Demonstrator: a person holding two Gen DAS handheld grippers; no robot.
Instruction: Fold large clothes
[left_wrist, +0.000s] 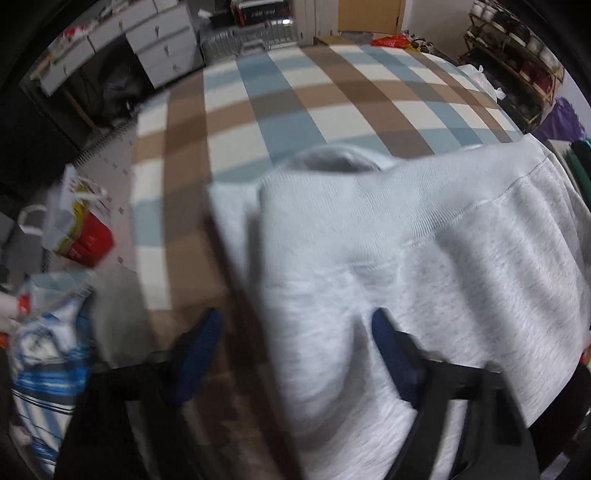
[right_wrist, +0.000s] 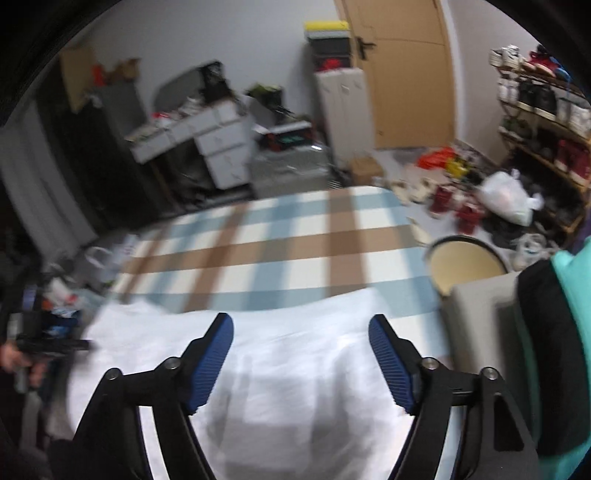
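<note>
A light grey sweatshirt (left_wrist: 406, 258) lies on a bed with a blue, brown and white checked cover (left_wrist: 295, 103); its neck opening (left_wrist: 334, 162) faces away. My left gripper (left_wrist: 295, 325) is open and hovers over the garment's left edge, one blue finger (left_wrist: 199, 354) over the cover, the other (left_wrist: 391, 354) over the cloth. In the right wrist view the same garment (right_wrist: 295, 369) looks white below my right gripper (right_wrist: 301, 325), which is open and empty above it. The left gripper (right_wrist: 48, 345) shows at the far left there.
Bags and clutter (left_wrist: 81, 229) sit on the floor left of the bed. Grey drawers (right_wrist: 221, 147), a wooden door (right_wrist: 406, 74), a shoe rack (right_wrist: 546, 122), a round bin (right_wrist: 465, 262) and a white plastic bag (right_wrist: 506, 199) stand around the bed. A dark and teal object (right_wrist: 554, 350) is close at right.
</note>
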